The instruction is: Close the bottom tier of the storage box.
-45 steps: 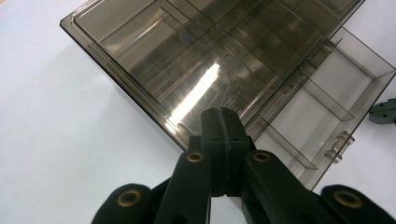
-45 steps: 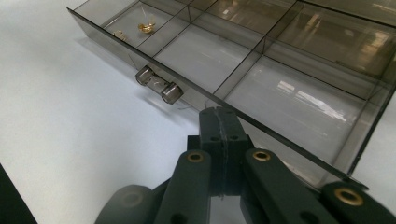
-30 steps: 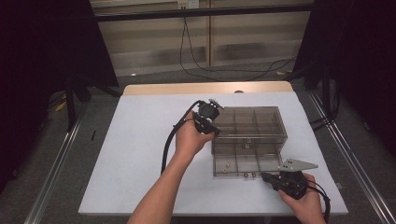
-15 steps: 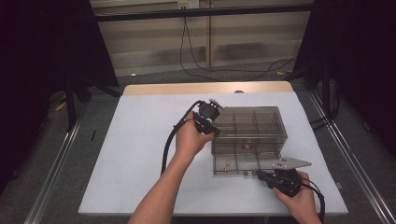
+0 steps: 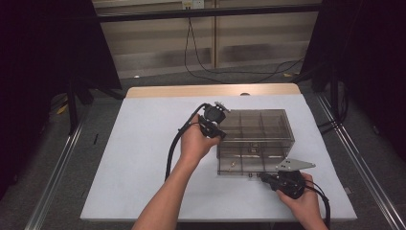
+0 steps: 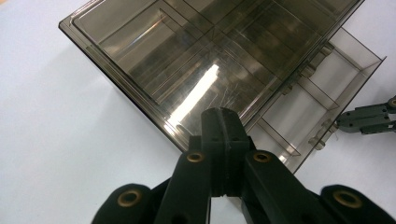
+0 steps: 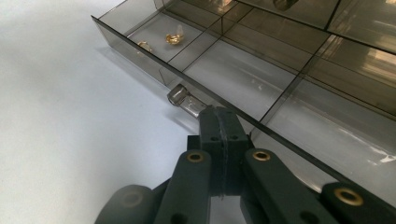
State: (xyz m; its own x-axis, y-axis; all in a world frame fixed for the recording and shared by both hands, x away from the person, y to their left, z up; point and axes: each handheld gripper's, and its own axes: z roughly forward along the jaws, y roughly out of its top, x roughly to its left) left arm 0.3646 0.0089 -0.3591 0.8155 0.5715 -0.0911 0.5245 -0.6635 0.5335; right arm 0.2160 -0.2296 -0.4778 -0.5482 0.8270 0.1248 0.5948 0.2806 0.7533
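Both grippers' fingers (image 7: 219,135) closed, empty, beside smoky organizer box (image 5: 261,125); brass bits (image 7: 173,38) in drawer (image 7: 224,70).

Smoky translucent box (image 5: 256,139) — white table (image 5: 143,158) — small gold bits (image 7: 173,38) inside.

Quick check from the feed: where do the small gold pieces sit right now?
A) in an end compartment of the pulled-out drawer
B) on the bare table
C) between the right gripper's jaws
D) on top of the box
A: the gold pieces lie inside an end compartment of the open drawer, beyond the right gripper's closed jaws.
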